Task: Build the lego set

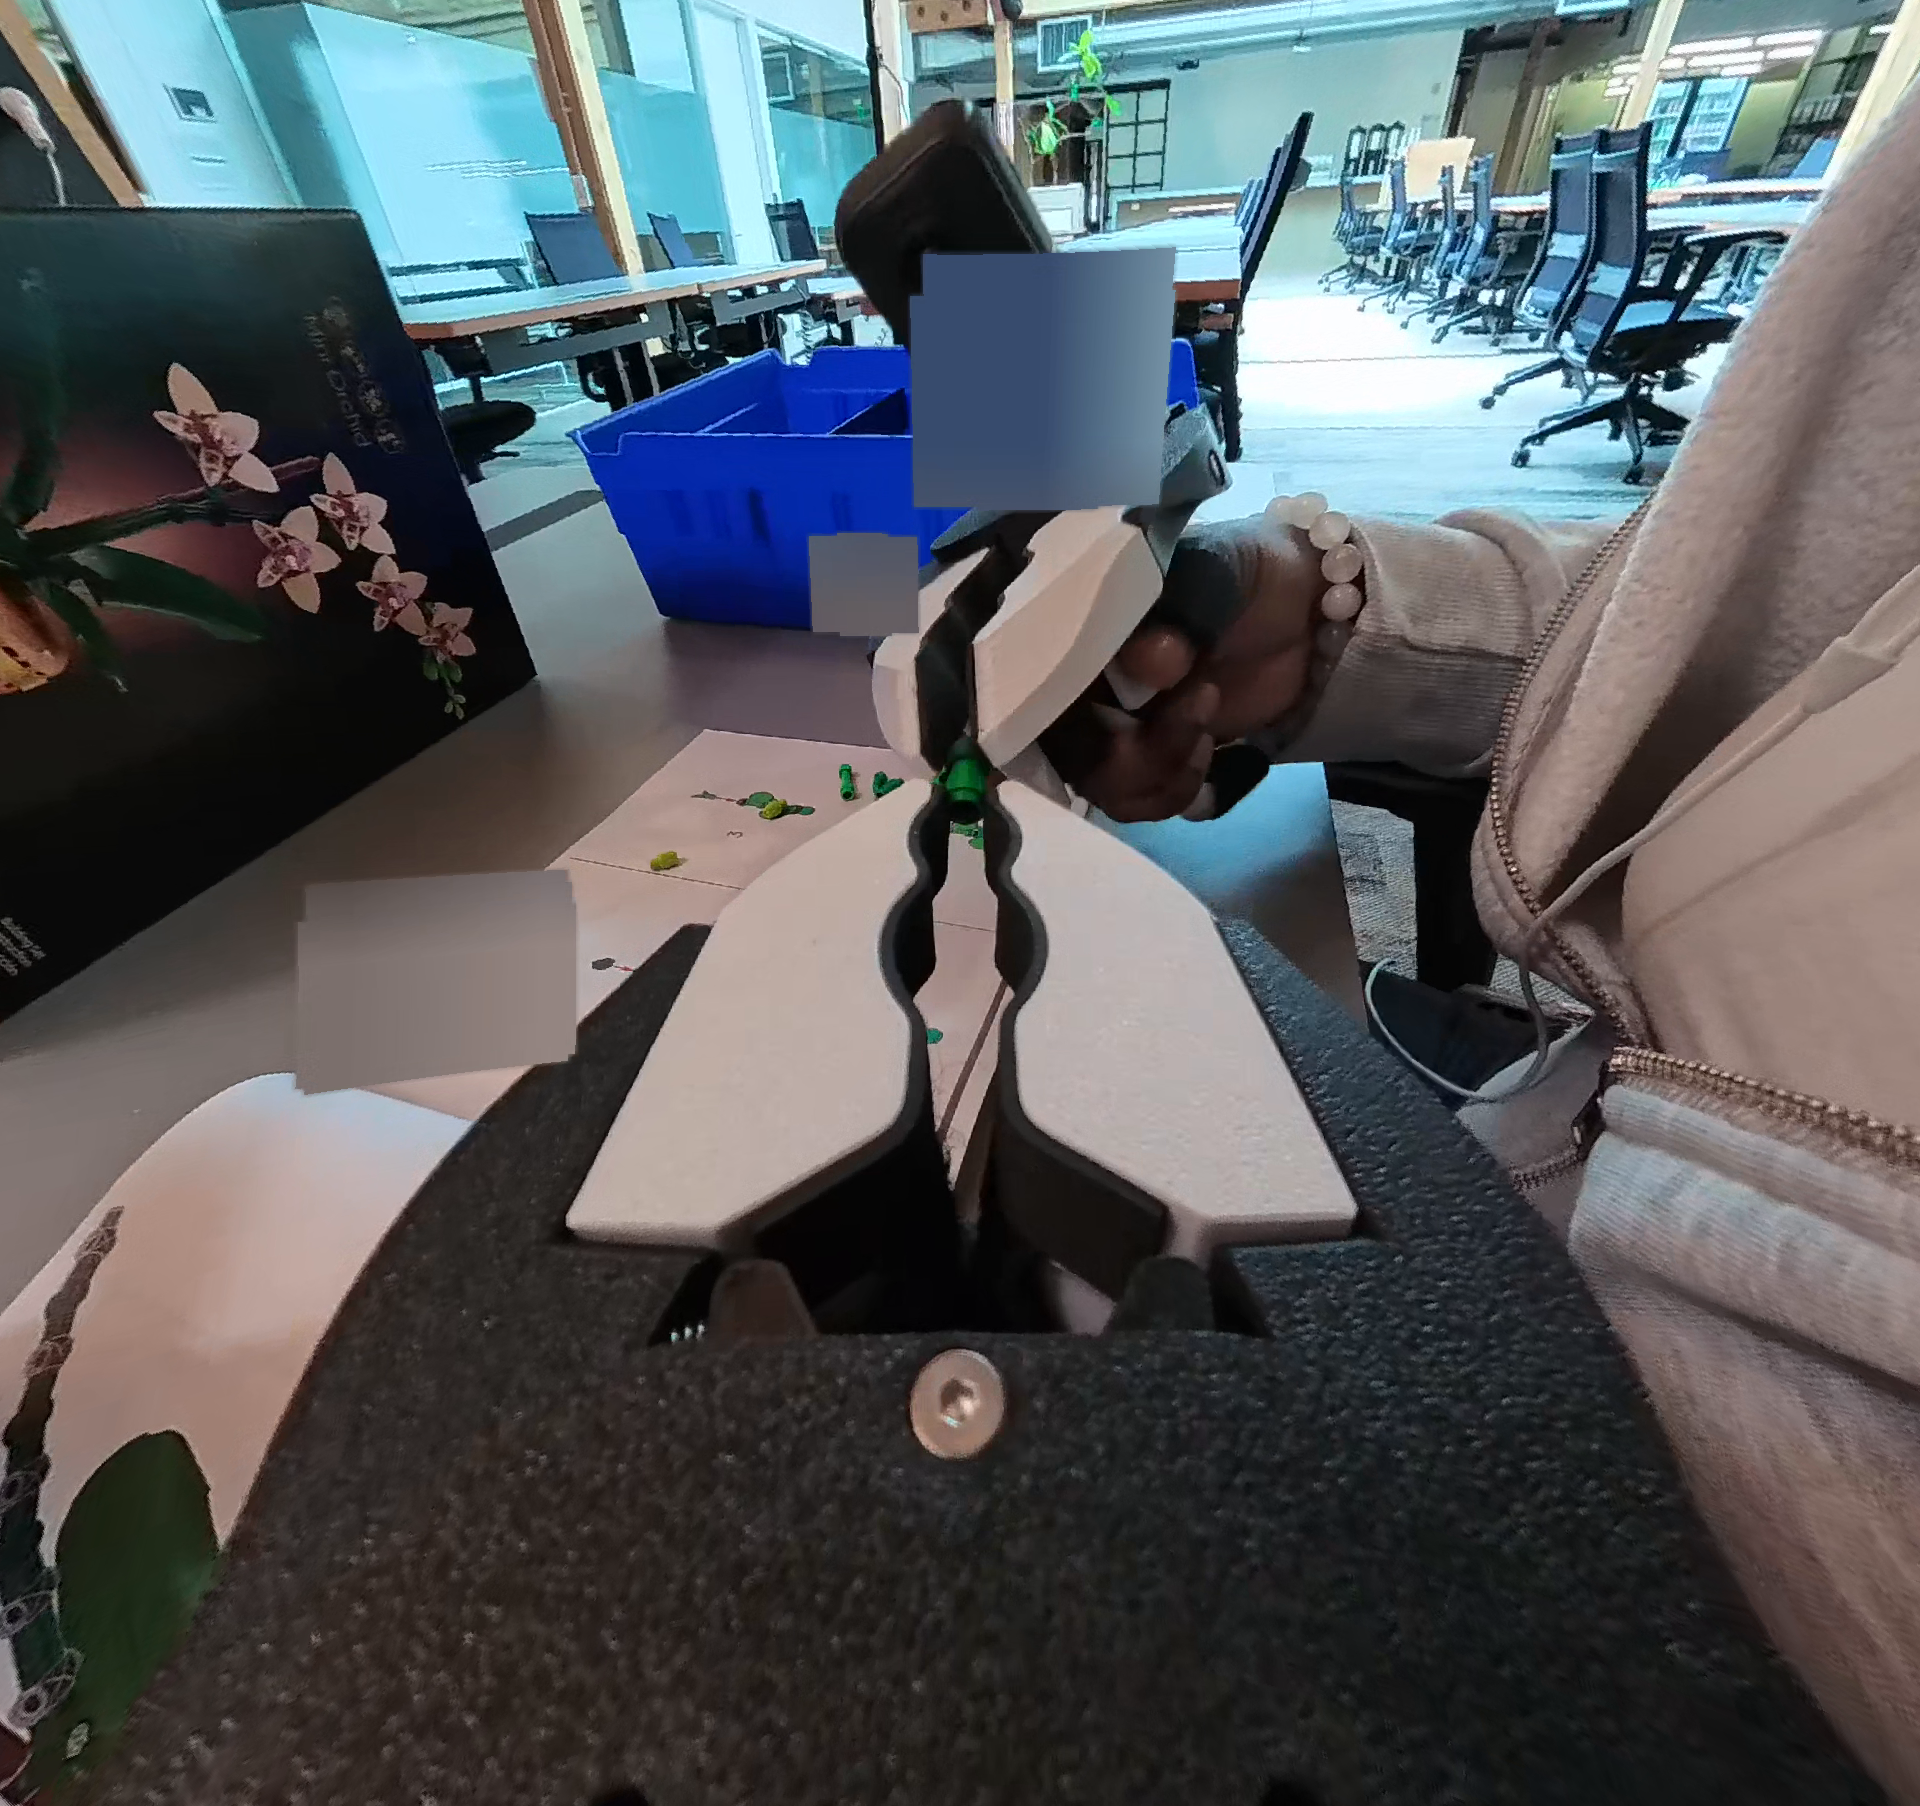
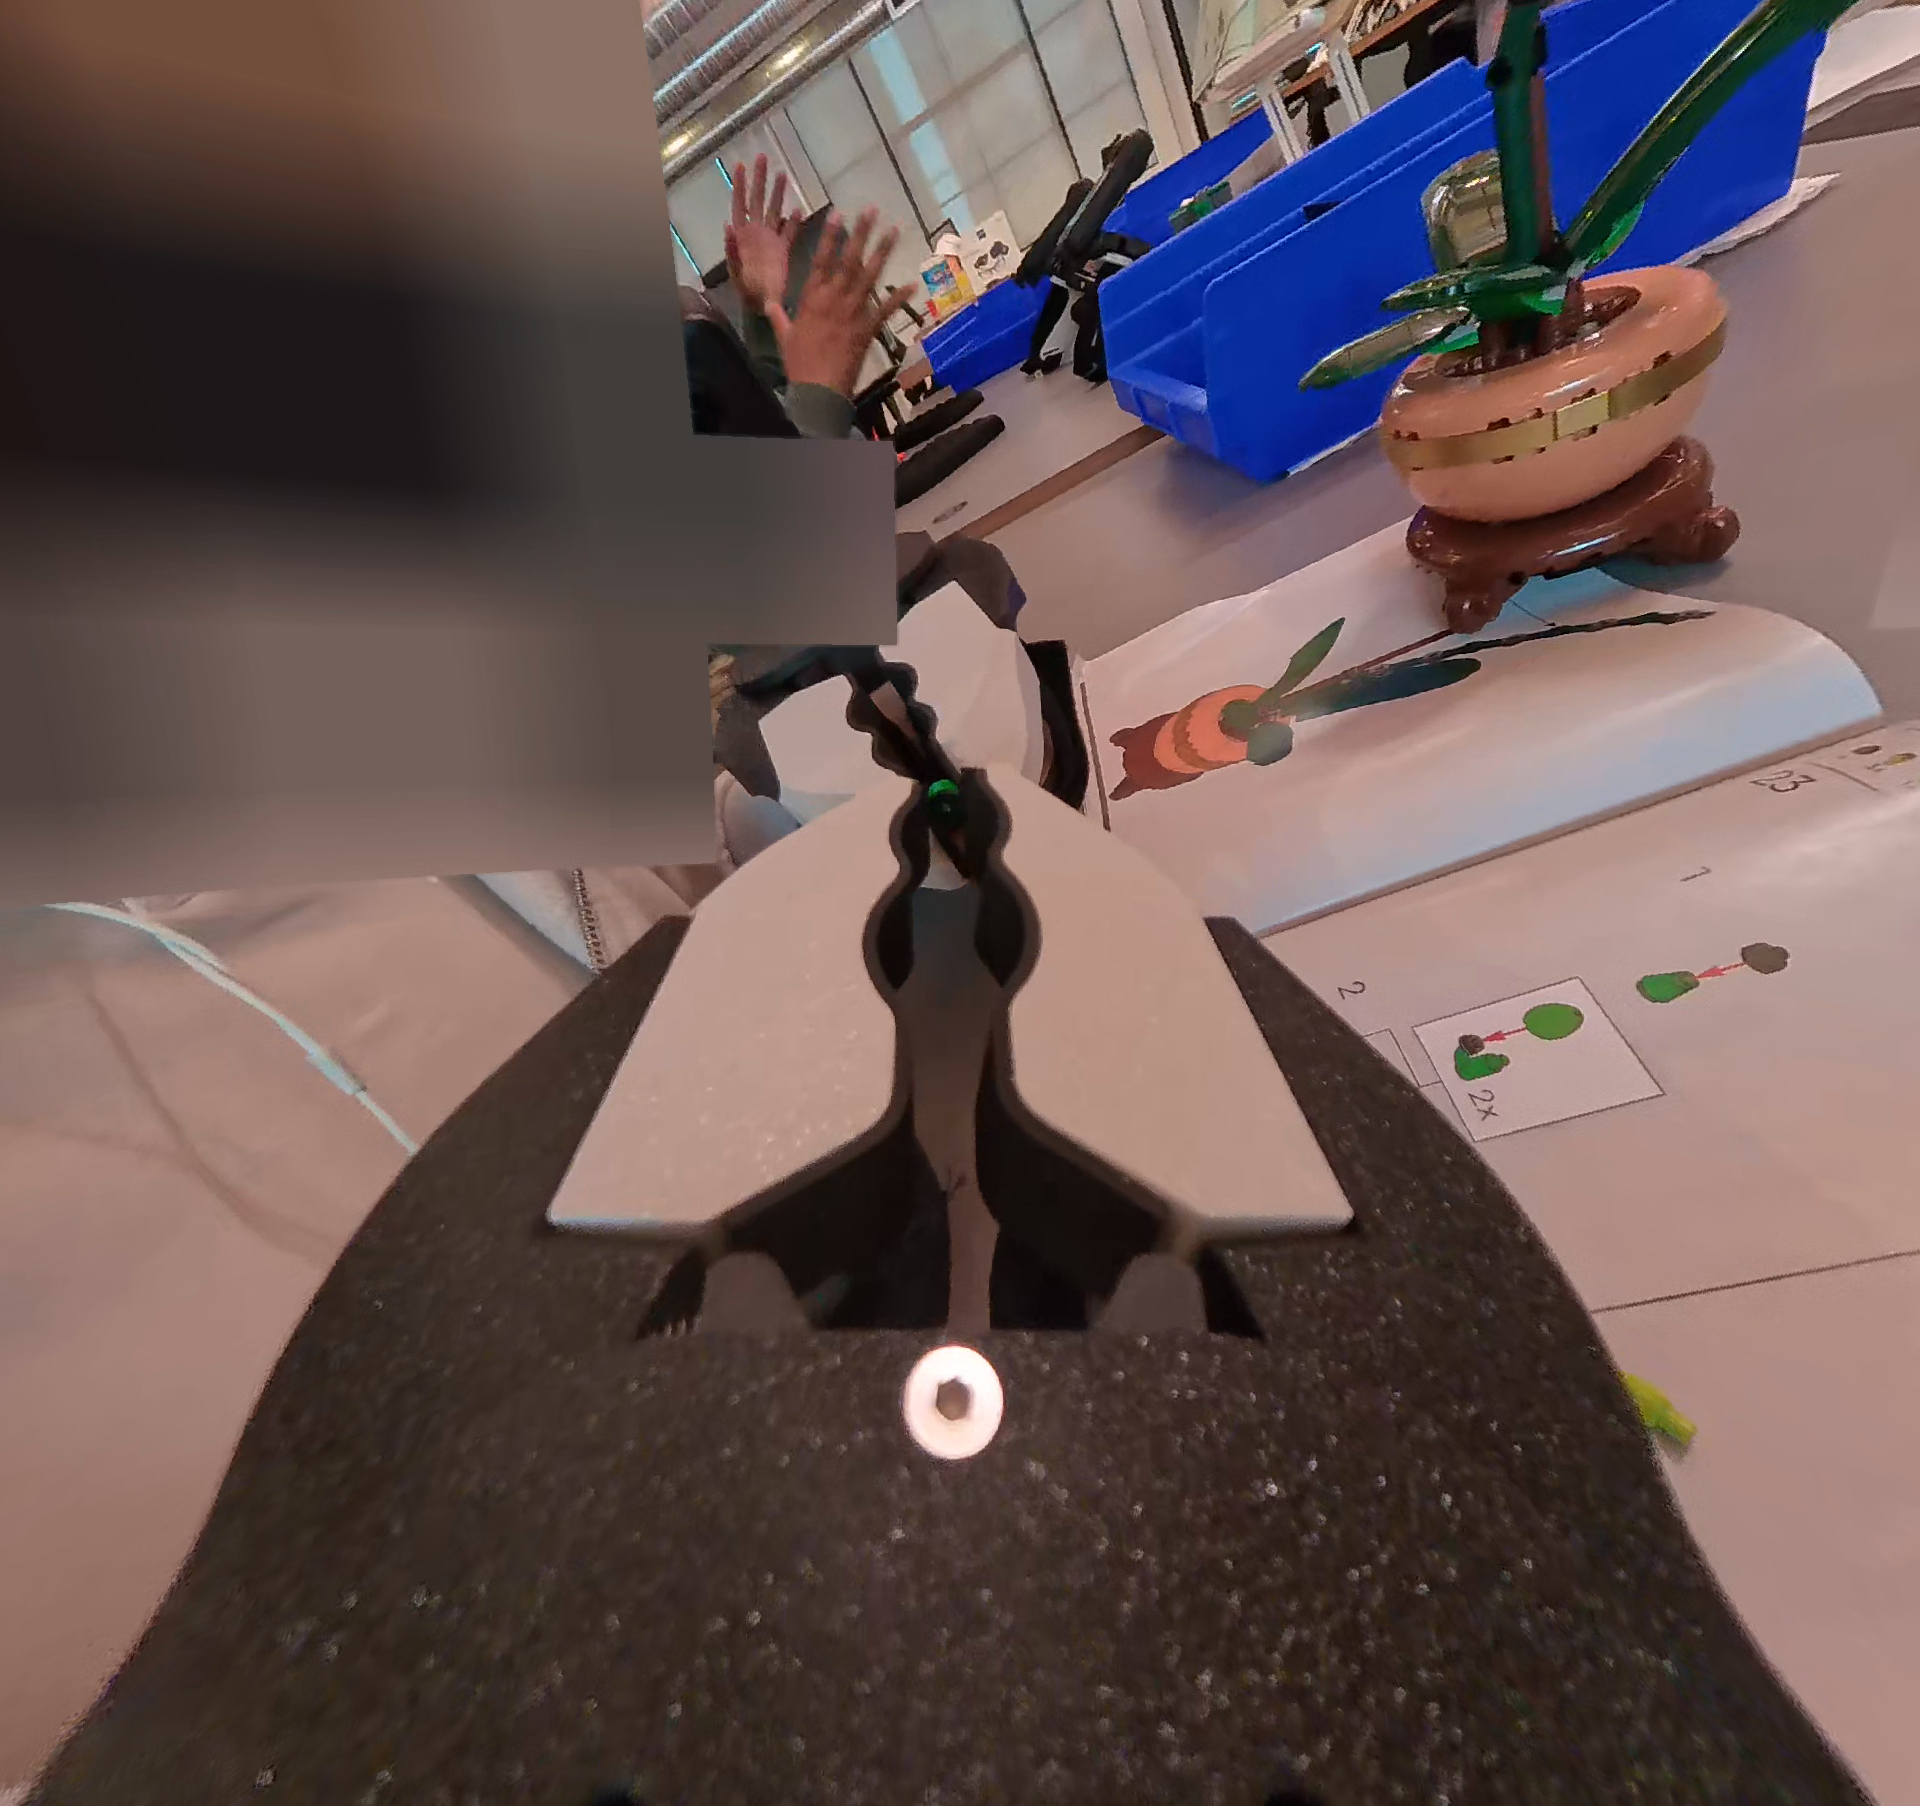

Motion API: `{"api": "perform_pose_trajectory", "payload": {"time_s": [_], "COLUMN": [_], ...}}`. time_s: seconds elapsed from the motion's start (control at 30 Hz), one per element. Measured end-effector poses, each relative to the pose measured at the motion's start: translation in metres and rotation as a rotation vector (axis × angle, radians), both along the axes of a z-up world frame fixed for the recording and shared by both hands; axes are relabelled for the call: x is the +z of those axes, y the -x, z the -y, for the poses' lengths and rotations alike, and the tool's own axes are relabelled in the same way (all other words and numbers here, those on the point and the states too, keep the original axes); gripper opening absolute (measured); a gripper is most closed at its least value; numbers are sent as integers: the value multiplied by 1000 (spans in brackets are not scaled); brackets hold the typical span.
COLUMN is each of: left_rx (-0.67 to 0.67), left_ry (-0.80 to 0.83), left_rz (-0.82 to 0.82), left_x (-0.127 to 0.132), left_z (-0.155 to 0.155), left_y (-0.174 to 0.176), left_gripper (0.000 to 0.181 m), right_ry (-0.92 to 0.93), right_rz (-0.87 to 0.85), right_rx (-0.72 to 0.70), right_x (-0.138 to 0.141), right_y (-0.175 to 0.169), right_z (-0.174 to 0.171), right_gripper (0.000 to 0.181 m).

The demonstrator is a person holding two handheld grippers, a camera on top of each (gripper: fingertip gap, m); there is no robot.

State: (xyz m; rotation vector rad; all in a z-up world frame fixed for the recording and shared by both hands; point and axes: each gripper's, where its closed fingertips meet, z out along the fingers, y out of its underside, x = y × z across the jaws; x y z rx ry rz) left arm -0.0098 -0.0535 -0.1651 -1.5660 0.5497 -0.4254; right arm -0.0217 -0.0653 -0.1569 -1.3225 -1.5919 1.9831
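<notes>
A small green lego piece (image 1: 962,782) sits where the two grippers' tips meet, above the open instruction booklet (image 1: 717,821). My left gripper (image 1: 961,809) is shut on its near end. My right gripper (image 1: 954,754) comes down from the upper right, held by a hand, and its tips touch the same piece. In the right wrist view my right gripper (image 2: 948,800) is shut on the green piece (image 2: 942,792), and the left gripper (image 2: 902,707) meets it from beyond. I cannot tell whether this is one piece or two joined. The part-built lego orchid pot (image 2: 1553,406) stands at the right.
Loose green pieces (image 1: 847,782) and a lime piece (image 1: 665,861) lie on the booklet (image 2: 1507,842); another lime piece (image 2: 1662,1422) lies at the right. The orchid box (image 1: 208,561) stands left. Blue bins (image 1: 748,478) (image 2: 1299,322) are behind. A person's beige hoodie (image 1: 1714,925) fills the right. Left and right tips are no more than a few centimetres apart. The part-built lego orchid pot (image 2: 1553,406) is about equally far from each gripper, around 20 cm.
</notes>
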Motion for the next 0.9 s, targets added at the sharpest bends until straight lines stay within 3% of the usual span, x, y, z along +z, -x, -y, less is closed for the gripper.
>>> {"api": "perform_pose_trajectory", "payload": {"time_s": [0.33,0.6,0.9], "left_rx": [43,70,77], "left_ry": [-21,-21,-28], "left_rz": [-61,-82,-91], "left_x": [-2,-4,-4], "left_z": [-3,-5,-5], "left_y": [2,4,4], "left_gripper": [5,6,6], "right_ry": [32,8,66], "right_rz": [74,69,92], "right_rx": [-35,-40,-62], "right_x": [-7,-10,-11], "right_y": [-1,-3,-3], "right_z": [-6,-7,-11], "right_gripper": [13,0,5]}}
